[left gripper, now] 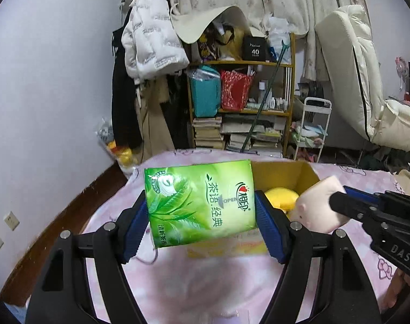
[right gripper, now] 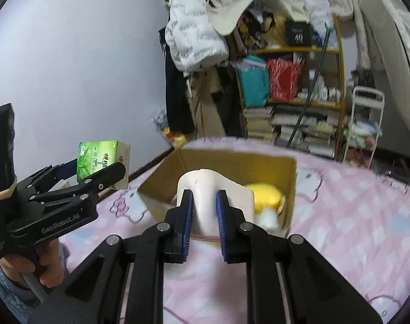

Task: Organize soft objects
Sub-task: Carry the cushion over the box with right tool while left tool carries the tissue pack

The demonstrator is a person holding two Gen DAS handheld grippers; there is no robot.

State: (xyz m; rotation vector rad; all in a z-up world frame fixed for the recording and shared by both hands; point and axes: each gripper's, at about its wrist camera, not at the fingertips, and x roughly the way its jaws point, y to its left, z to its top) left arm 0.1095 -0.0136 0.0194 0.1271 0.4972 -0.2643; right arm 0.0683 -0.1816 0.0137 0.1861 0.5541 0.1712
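Left wrist view shows the left gripper (left gripper: 201, 216) closed on a green tissue pack (left gripper: 199, 205), with one blue pad on each short side. The pack is held in the air above the pink bedspread (left gripper: 205, 283), just in front of the open cardboard box (left gripper: 307, 174). I judge that it is light and soft. Its plastic wrap looks glossy, so it may slip if the squeeze is weak, and the sides will give in under strong pressure. Holding it across the narrow sides, as it is now, seems a good place.

The pack has a leaf picture, Chinese characters and the word OPEN in the middle.

In the right wrist view the right gripper (right gripper: 203, 210) is closed on a pale pink plush toy (right gripper: 215, 197), which hangs over the near edge of the box. The toy bulges out around the pads, so it is very soft and probably light; a grip on the middle of its body should be safe. A yellow plush toy (right gripper: 267, 198) lies already inside the box.
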